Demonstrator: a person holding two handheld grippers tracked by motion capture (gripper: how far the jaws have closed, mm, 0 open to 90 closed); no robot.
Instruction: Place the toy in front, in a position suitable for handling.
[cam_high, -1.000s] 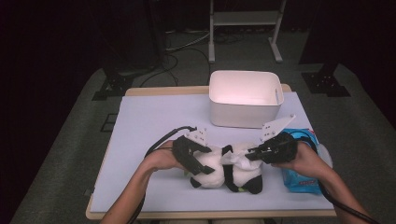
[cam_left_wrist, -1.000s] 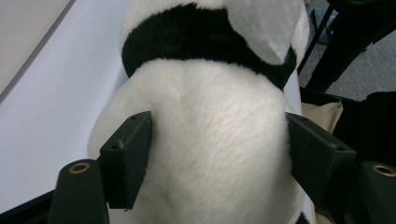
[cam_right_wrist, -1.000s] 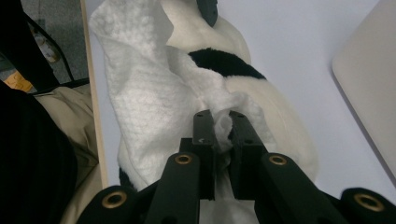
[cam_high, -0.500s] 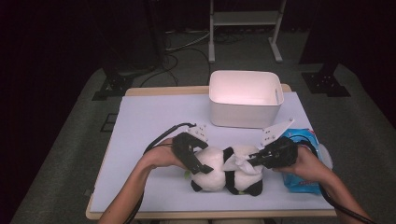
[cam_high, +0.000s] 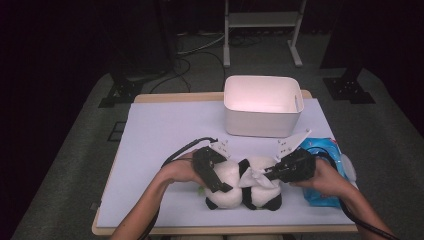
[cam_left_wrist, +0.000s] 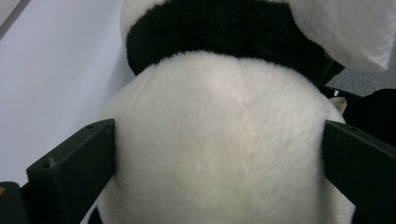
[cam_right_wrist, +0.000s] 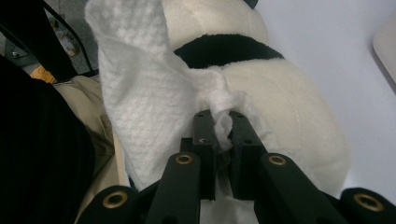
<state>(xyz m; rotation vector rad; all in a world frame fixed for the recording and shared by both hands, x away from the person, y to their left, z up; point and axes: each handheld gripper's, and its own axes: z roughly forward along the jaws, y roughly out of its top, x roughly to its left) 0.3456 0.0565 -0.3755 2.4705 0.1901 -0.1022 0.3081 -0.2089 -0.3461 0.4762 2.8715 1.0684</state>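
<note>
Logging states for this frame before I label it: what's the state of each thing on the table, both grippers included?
left gripper: jaws spread around the panda's white body, touching its sides
right gripper: shut on a white wipe
panda plush: lying on the table between the grippers
white wipe: bunched at the jaws, draped against the panda
white bin: upright, open-topped, looks empty
blue wipe pack: lying flat, by the right hand

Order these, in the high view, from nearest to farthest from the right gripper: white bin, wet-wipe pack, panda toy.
1. Panda toy: directly under the right gripper, towards the left gripper's side.
2. Wet-wipe pack: beside the right hand, near the table's right edge.
3. White bin: farther back on the table.
</note>
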